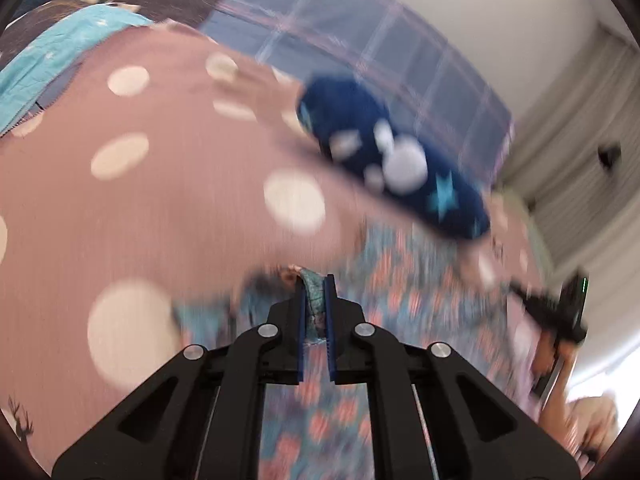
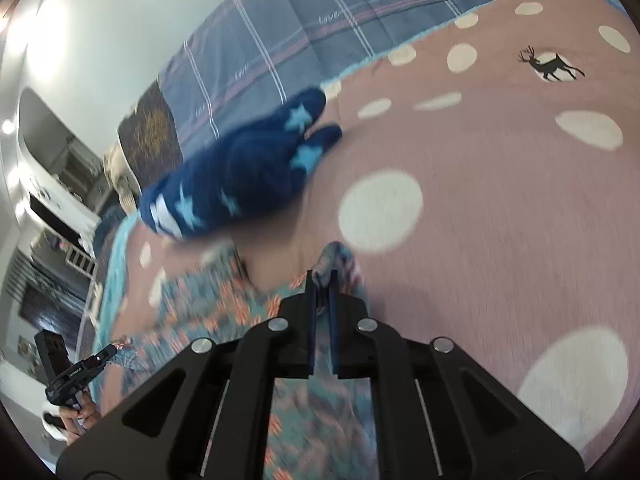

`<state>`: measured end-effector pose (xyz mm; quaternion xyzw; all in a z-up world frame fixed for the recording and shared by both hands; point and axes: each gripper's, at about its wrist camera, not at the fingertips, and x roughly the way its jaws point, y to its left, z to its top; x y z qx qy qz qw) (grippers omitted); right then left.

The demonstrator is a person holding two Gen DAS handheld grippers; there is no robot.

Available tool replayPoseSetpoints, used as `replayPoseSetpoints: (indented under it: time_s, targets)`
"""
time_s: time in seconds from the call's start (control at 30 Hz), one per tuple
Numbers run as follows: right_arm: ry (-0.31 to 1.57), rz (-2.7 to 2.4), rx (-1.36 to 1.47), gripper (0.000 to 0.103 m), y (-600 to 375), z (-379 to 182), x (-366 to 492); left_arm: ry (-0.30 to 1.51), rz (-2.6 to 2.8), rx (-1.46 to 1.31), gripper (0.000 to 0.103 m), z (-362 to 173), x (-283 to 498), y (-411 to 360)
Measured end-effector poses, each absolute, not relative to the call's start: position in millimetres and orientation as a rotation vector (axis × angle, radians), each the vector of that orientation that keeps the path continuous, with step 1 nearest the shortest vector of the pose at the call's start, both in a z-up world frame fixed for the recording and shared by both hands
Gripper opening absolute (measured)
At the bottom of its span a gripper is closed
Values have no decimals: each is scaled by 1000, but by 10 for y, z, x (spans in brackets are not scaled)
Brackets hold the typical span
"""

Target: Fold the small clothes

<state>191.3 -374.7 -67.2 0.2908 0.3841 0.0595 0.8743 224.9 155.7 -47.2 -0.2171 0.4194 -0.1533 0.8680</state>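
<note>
A small teal garment with an orange-pink pattern [image 1: 400, 280] hangs stretched between my two grippers above the bed. My left gripper [image 1: 314, 284] is shut on one edge of it. My right gripper [image 2: 322, 280] is shut on another edge of the same garment [image 2: 224, 304]. The right gripper also shows at the right of the left wrist view [image 1: 560, 312], and the left gripper shows at the lower left of the right wrist view [image 2: 92, 364]. A dark blue garment with light blue stars [image 1: 392, 156] lies on the bed just beyond; it also shows in the right wrist view [image 2: 248, 172].
The bed is covered by a pink blanket with cream dots [image 1: 140, 200] and a deer print [image 2: 552, 66]. A blue plaid quilt [image 2: 300, 32] lies at the far side. A turquoise cloth [image 1: 48, 64] lies at the upper left.
</note>
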Motion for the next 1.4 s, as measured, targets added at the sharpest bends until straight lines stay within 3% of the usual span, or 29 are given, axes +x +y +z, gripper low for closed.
replayPoseSetpoints:
  time_s: [0.07,0.17,0.2,0.27,0.3,0.33,0.5,0.57,0.6,0.7,0.77,0.83,0.87,1.07,1.2,1.27,1.3,1.33,1.37,1.4]
  targets:
    - [783,123,674,6,-3809,-641,2048,845,-194,-522,11,-457,2512,1663]
    - [822,-4,729,29,-3895,-758,2303,877,7,-492,12,-587,2830,1747]
    - [837,-19,740,30,-3908,-790,2321,894,2,-492,13,-617,2857,1753]
    - [841,39,741,32,-3892,-802,2274,894,-64,-463,27,-624,2800,1704]
    - [836,53,711,38,-3878,-791,2233,883,-87,-412,41,-616,2719,1653]
    - [834,52,671,41,-3864,-777,2192,881,-92,-381,45,-620,2670,1621]
    - [882,82,592,43,-3844,-812,2050,977,-177,-290,45,-791,2599,1457]
    - [884,78,569,43,-3795,-801,2001,995,-162,-275,32,-860,2578,1428]
    - [877,76,565,43,-3766,-782,1945,989,-153,-270,10,-870,2555,1428]
    - [851,113,571,43,-3721,-716,1701,932,-163,-271,7,-788,2345,1450]
    - [831,129,529,43,-3699,-663,1433,916,-184,-250,8,-746,2212,1476]
    - [828,137,483,43,-3687,-649,1213,935,-196,-230,39,-756,2127,1516]
    - [837,136,467,43,-3688,-659,1109,935,-189,-222,43,-762,2121,1515]
    - [860,117,483,46,-3715,-680,1024,981,-148,-192,48,-851,2309,1430]
    - [870,123,446,51,-3633,-599,1465,1007,-118,-174,48,-913,2551,1361]
    - [885,103,435,51,-3620,-612,1708,1012,-114,-166,45,-922,2663,1333]
    - [904,95,439,52,-3617,-655,1892,1012,-112,-161,32,-922,2703,1324]
    - [922,96,445,52,-3613,-700,2025,1012,-117,-159,13,-920,2745,1313]
    - [942,101,459,52,-3617,-756,2148,1013,-130,-166,2,-916,2772,1307]
    - [967,107,480,51,-3615,-841,2281,1008,-140,-175,2,-897,2785,1305]
